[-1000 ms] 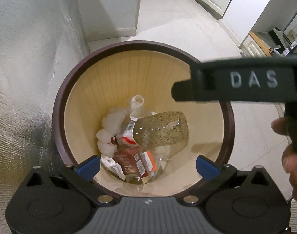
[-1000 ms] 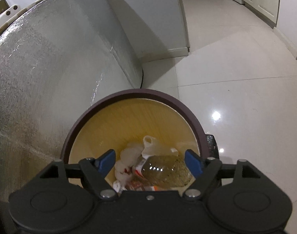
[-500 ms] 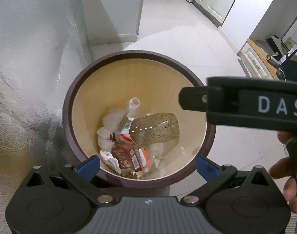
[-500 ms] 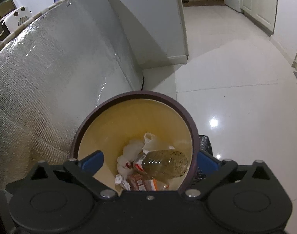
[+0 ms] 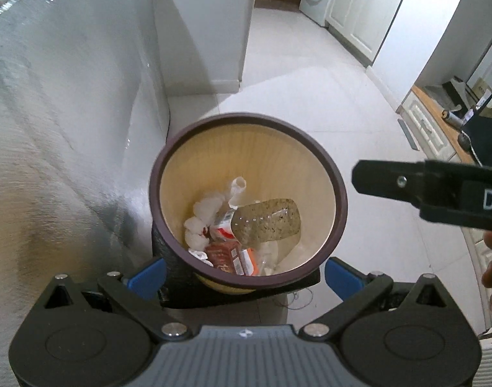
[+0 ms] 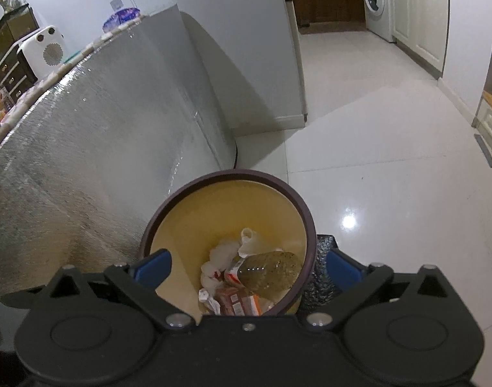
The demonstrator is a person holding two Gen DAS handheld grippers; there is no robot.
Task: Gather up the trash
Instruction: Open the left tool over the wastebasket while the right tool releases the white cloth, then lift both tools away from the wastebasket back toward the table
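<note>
Both grippers, left gripper and right gripper, are hovering above the wastebasket, jaws wide and empty. The plastic bottle and wrappers are lying inside, so the drop looks done; next probably means seeking more trash elsewhere.

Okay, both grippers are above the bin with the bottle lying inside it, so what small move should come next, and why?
Probably lift both away and look for more trash. The left gripper and right gripper are open and hold nothing, while the bottle, carton and tissues already lie inside the bin.
</note>
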